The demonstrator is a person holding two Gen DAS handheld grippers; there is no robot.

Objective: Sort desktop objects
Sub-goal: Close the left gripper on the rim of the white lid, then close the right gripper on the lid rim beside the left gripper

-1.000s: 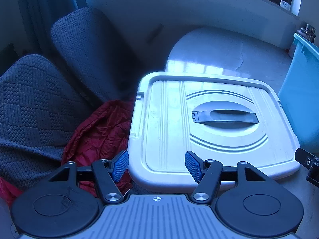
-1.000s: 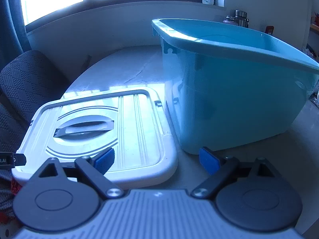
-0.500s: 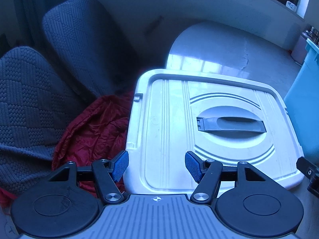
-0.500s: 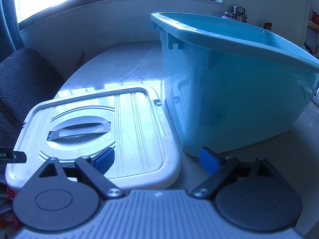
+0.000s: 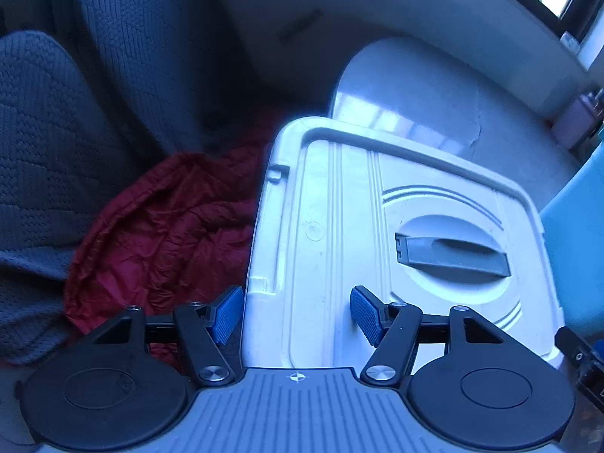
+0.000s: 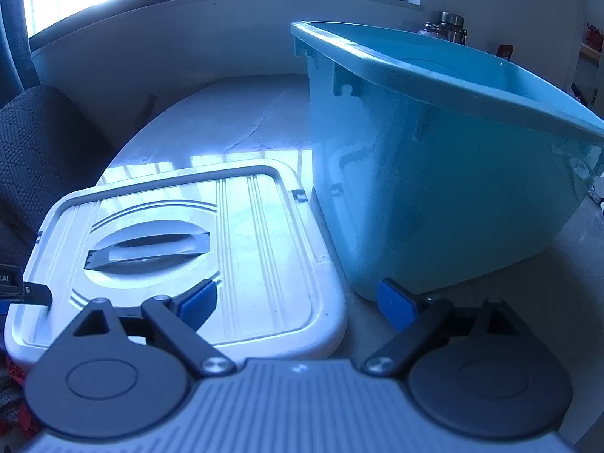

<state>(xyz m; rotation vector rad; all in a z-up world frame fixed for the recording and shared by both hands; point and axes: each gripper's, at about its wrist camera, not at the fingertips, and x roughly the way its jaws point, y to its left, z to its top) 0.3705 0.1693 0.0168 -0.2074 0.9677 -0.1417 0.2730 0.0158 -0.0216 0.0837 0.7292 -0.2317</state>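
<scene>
The flat white plastic lid with a grey recessed handle [image 5: 339,234] lies on the pale counter [image 5: 434,113], its left edge overhanging the counter's rim above a crumpled dark-red cloth [image 5: 166,226]. Just beside its right edge stands the open turquoise plastic storage bin [image 6: 445,173]; whether the two touch cannot be told, and the bin's contents are hidden by its wall.

Over the last second the lid has swung in the left wrist view: its near-left corner now sits closer and lower, between the fingers of the left gripper [image 5: 296,315], whose blue pads stand apart and grip nothing. The left gripper has closed in on that corner and tilted toward it. In the right wrist view the lid and bin have grown slightly, so the right gripper [image 6: 296,302], also spread wide and empty, has crept forward, with one pad over the lid's near edge and the other in front of the bin.

I judge both grippers are lining up on the lid's near edge, perhaps to lift it toward the bin. Dark quilted chair backs [image 5: 124,60] stand behind the cloth.
</scene>
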